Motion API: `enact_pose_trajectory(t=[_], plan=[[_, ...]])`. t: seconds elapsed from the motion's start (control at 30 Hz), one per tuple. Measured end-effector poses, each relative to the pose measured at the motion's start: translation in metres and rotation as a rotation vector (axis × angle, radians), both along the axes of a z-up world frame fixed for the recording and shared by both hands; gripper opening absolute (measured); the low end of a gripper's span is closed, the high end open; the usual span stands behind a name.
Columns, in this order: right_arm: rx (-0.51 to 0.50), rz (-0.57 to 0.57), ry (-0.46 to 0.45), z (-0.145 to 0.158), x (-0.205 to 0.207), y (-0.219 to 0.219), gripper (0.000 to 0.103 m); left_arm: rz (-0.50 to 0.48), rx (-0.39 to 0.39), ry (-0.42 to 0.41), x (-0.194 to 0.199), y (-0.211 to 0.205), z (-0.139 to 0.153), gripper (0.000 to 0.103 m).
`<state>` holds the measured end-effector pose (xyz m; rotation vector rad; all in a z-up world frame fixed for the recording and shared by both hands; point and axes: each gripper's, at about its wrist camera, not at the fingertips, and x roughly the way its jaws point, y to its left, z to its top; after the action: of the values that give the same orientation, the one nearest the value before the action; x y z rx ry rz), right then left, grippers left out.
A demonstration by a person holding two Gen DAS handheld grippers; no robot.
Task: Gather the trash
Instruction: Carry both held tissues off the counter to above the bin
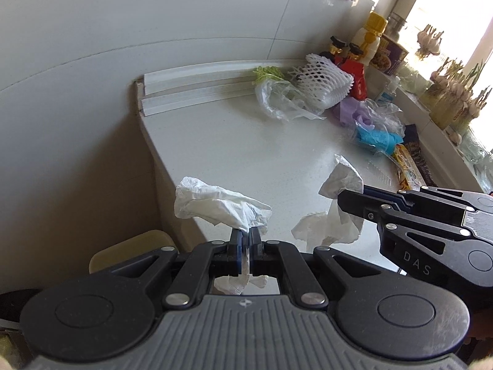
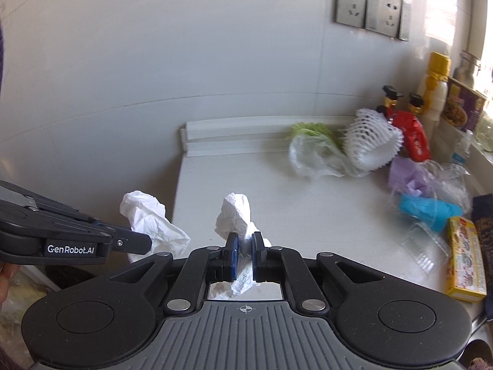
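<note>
A crumpled white paper tissue [image 1: 220, 205] is pinched in the closed left gripper [image 1: 245, 236], held above the near-left corner of the pale grey countertop [image 1: 246, 141]. A second crumpled white tissue [image 2: 235, 215] is clamped in the shut right gripper [image 2: 245, 240] beside it. Farther back lie a clear plastic bag [image 2: 311, 157], white foam fruit netting [image 2: 372, 145] and what looks like a blue glove [image 2: 426, 209].

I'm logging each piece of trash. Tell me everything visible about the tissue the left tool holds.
The tissue is white, thin, crumpled paper, creased all over. The left tool is shut on its narrow middle: a wide wad fans out above the fingertips, and a short tail hangs behind them. It is held off the countertop, near its left edge, touching only the tool.
</note>
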<state>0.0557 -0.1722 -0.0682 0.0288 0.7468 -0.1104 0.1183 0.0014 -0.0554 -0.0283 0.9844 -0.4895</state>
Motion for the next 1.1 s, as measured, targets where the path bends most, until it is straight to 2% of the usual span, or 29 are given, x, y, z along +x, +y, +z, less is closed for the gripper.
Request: enact_pose_trajectory(t=[0.53, 0.77, 1.1], plan=[[0.093, 0.155, 0.078, -0.022, 0.039, 0.063, 0.007, 0.132, 0.042, 0.062, 0.0, 0.069, -0.029, 0.004], [0.172, 0.222, 0.157, -0.052, 0.068, 0.083, 0.007, 0.197, 0.049, 0.128, 0.005, 0.096, -0.062, 0.004], [0.162, 0.253, 0.256, -0.094, 0.114, 0.099, 0.007, 0.257, 0.082, 0.223, 0.021, 0.113, -0.112, 0.004]])
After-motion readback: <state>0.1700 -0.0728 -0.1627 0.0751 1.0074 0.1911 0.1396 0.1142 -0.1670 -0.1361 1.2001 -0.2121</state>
